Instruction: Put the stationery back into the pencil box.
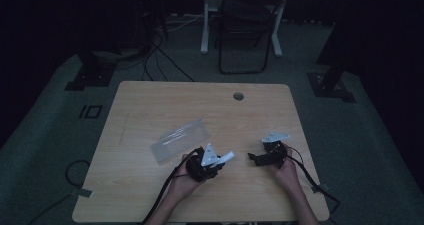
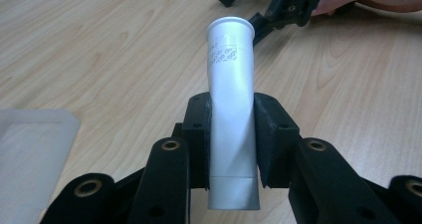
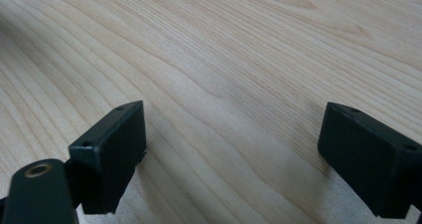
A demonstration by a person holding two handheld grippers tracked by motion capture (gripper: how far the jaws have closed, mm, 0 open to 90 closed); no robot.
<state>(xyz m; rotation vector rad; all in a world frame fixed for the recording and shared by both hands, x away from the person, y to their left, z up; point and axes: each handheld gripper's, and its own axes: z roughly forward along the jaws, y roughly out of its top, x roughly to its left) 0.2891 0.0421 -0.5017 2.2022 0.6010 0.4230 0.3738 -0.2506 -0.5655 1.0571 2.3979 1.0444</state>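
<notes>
A white plastic tube (image 2: 230, 84) with a flat crimped end and a round rim at its far end is held in my left gripper (image 2: 231, 139), whose jaws are shut on its middle. In the high view the tube (image 1: 226, 157) sticks out to the right of the left gripper (image 1: 216, 166), just above the wooden table (image 1: 150, 100). My right gripper (image 3: 231, 149) stands open over bare wood, nothing between its jaws. It sits at the table's right (image 1: 251, 157), jaws pointing left toward the tube.
A clear plastic bag or sleeve (image 1: 181, 140) lies flat on the table behind the left gripper; its corner (image 2: 30, 149) appears at the left of the left gripper view. A round cable hole (image 1: 238, 96) is near the far edge. A chair and desk legs stand beyond the table.
</notes>
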